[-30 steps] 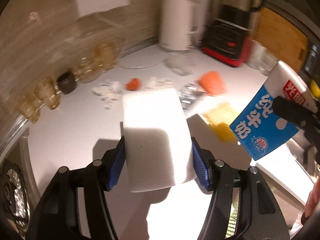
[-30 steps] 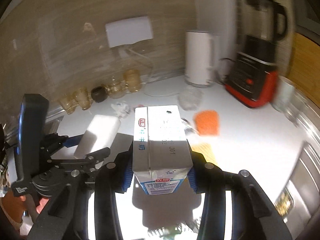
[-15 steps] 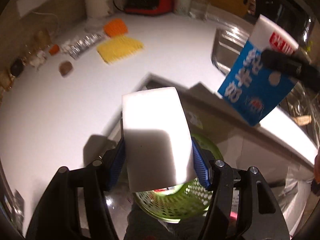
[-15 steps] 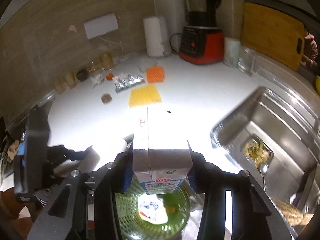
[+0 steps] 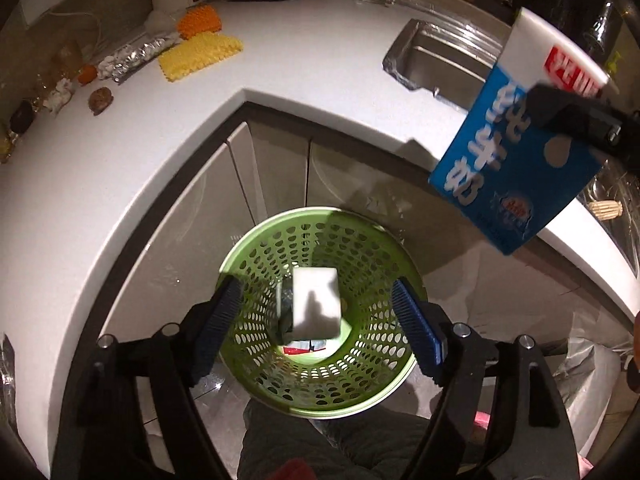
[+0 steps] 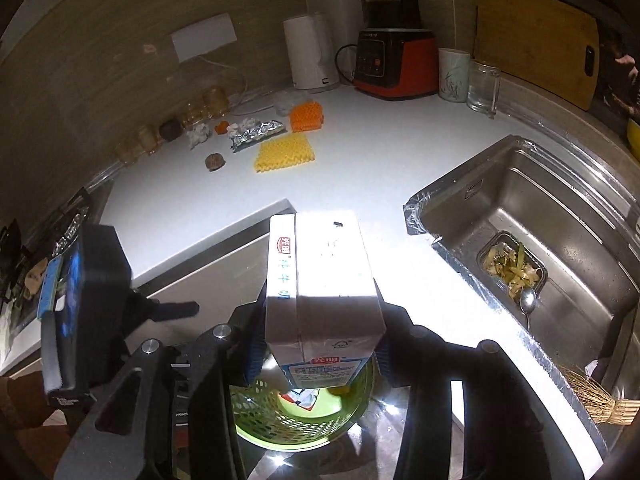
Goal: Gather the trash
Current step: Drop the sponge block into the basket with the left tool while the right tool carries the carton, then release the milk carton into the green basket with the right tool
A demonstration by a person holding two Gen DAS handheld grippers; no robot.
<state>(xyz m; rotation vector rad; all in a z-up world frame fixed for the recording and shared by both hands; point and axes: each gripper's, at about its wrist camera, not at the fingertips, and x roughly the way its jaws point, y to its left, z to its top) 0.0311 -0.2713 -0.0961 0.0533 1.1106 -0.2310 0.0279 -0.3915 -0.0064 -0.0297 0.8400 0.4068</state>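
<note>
My left gripper is open above the green perforated trash basket on the floor. A white block lies free inside the basket, below the spread jaws. My right gripper is shut on a blue and white milk carton, held above the basket. The carton also shows at the upper right of the left wrist view. Other trash lies at the basket's bottom.
The white counter carries a yellow sponge, an orange sponge, a foil wrapper, a brown lump and small scraps. A steel sink, kettle, blender, cups and jars stand around. Cabinet doors rise behind the basket.
My left gripper moved over the basket, opened and let go of the white block, which dropped into the basket. The right gripper with the carton moved over the basket.
</note>
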